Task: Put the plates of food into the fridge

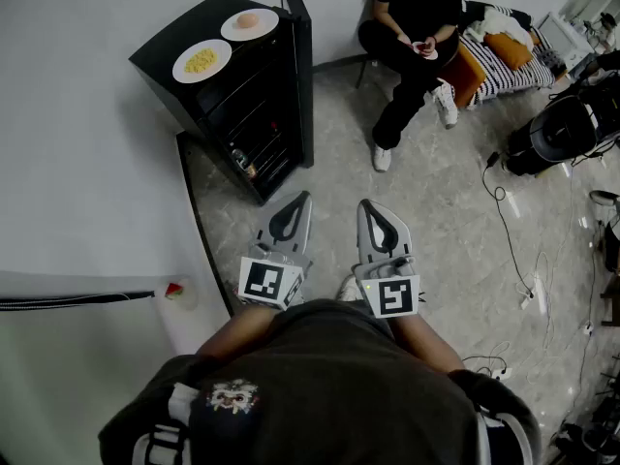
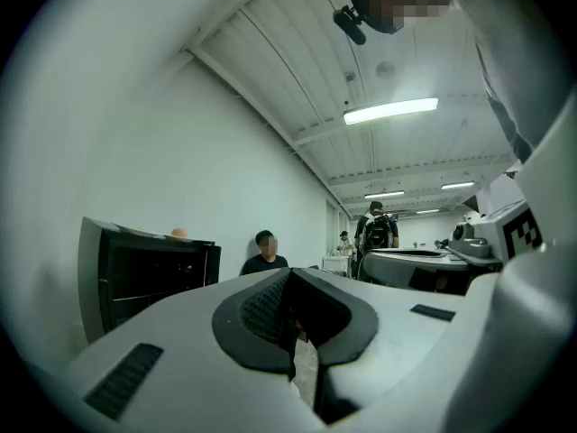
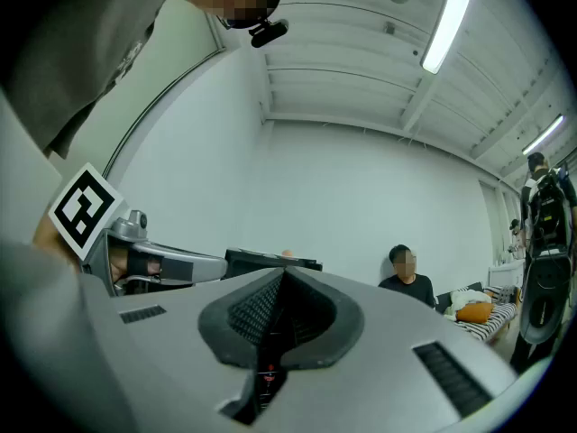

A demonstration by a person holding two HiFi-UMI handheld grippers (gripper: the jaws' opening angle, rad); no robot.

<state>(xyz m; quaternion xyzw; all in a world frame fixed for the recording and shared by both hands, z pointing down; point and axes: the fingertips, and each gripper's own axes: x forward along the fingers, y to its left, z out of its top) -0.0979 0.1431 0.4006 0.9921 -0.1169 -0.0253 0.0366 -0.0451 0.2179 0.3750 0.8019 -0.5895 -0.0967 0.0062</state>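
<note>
A near plate and far plate sit side by side atop the fridge, which stands against the wall. A person sits right of it.

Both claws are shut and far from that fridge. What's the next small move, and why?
Probably step closer to the fridge and open the left gripper: the yellow-food plate and the second plate sit on its top, its door looks open, and the right gripper, also shut and empty, is no nearer.
</note>
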